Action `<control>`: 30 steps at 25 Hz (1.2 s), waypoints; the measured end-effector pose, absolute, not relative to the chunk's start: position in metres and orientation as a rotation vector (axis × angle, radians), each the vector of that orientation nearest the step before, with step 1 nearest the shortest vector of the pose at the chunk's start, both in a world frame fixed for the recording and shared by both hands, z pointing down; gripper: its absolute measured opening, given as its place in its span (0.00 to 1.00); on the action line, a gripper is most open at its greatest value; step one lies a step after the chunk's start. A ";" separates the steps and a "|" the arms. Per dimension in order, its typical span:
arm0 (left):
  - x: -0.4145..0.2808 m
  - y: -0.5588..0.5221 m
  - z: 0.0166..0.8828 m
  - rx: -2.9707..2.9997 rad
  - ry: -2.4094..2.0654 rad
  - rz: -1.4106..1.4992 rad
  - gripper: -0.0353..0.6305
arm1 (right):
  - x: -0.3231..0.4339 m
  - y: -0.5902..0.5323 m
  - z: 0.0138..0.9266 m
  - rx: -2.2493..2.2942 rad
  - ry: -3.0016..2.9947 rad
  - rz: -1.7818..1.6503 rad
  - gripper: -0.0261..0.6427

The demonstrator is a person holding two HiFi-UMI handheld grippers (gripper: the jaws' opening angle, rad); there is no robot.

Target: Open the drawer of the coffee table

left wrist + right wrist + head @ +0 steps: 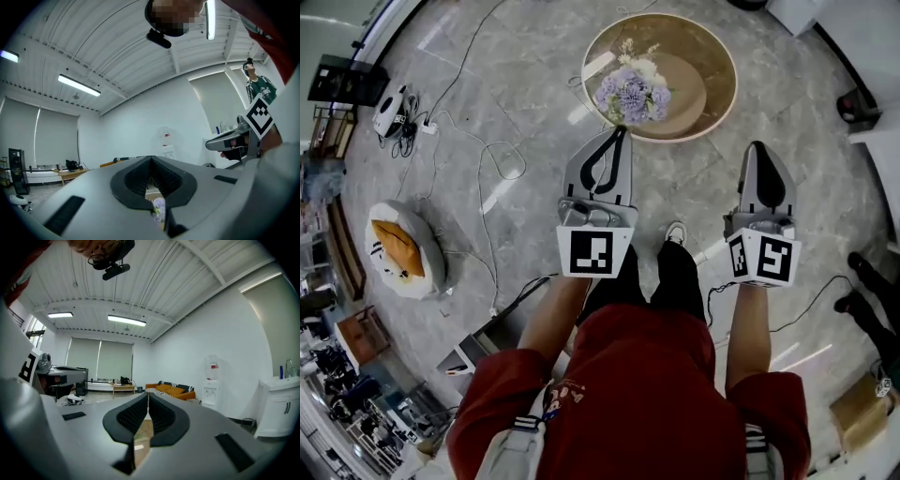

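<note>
Wood in a pale tone rings the coffee table [720, 58], a round, low piece standing on the grey marble floor [534, 84] straight ahead of the person. Its tan surface sits inside a raised rim, and a bunch of purple and white flowers [633, 89] stands on the near left part of it. From the head view, looking steeply down, only the top shows; the drawer cannot be made out.

The left claw [622, 131] is held out level in front of the person's red shirt [642, 375]. Its dark curved pads meet at the tips and bow apart behind them, so it is clenched with nothing between them. In the head view its tip lines up with the near rim of the coffee table, just below the flowers; whether it touches anything there I cannot tell. In the left gripper view a bit of the flowers shows through the gap behind the closed tips.

The right claw [757, 148] is held level beside the left one, apart from it and over bare floor, to the right of the coffee table's near edge. Its pads are pressed together, clenched on nothing.

White cables [483, 178] trail across the floor to the left, near a toast-shaped cushion [401, 249].
</note>
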State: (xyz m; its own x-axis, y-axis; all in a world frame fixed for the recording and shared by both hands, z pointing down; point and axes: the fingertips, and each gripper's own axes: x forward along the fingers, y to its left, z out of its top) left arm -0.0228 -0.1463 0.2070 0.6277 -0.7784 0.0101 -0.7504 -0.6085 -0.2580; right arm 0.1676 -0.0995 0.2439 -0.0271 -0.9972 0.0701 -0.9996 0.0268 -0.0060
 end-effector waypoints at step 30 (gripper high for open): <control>0.019 -0.156 0.936 -2.571 1.263 -0.044 0.07 | 0.159 -0.129 1.001 2.173 -2.275 0.518 0.07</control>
